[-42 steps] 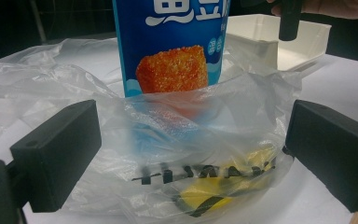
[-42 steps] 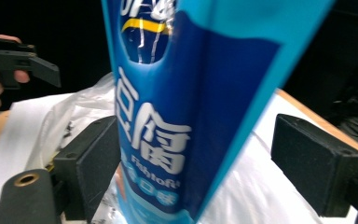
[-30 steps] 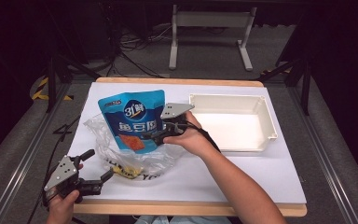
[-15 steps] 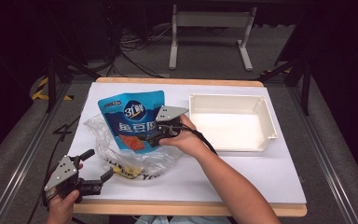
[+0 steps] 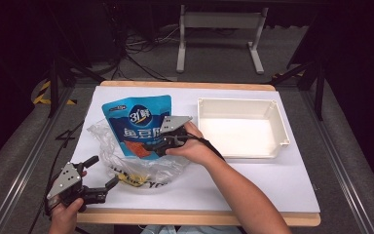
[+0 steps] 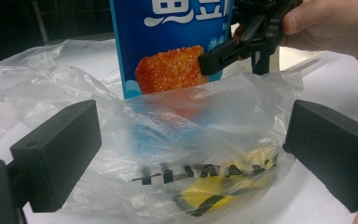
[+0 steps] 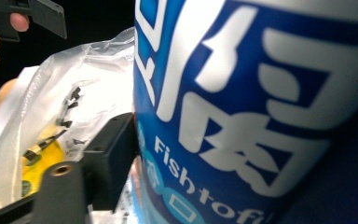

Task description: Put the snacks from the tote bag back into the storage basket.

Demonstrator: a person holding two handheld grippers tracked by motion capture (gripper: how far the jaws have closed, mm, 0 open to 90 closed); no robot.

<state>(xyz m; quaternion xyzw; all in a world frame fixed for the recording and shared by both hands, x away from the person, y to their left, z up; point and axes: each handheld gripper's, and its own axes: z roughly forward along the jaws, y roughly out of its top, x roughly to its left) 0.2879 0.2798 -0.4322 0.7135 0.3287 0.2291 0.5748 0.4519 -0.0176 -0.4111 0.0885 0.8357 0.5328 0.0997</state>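
Pouch (image 5: 137, 124): blue fish-tofu pack, now shifted slightly left versus a second ago, lower end inside the clear bag (image 5: 141, 163); looks like extraction or insertion mid-way. Count: one table (image 5: 292, 185), one white tray (image 5: 241, 127), one bag, one pouch. Right gripper (image 5: 156, 145) clamped on the pouch. Left gripper (image 5: 100, 178) wide apart, holding nothing, facing the bag.

A pale grey metal stand frame (image 5: 219, 20) rests on the far floor, with loose black cables (image 5: 137, 48) left of it.
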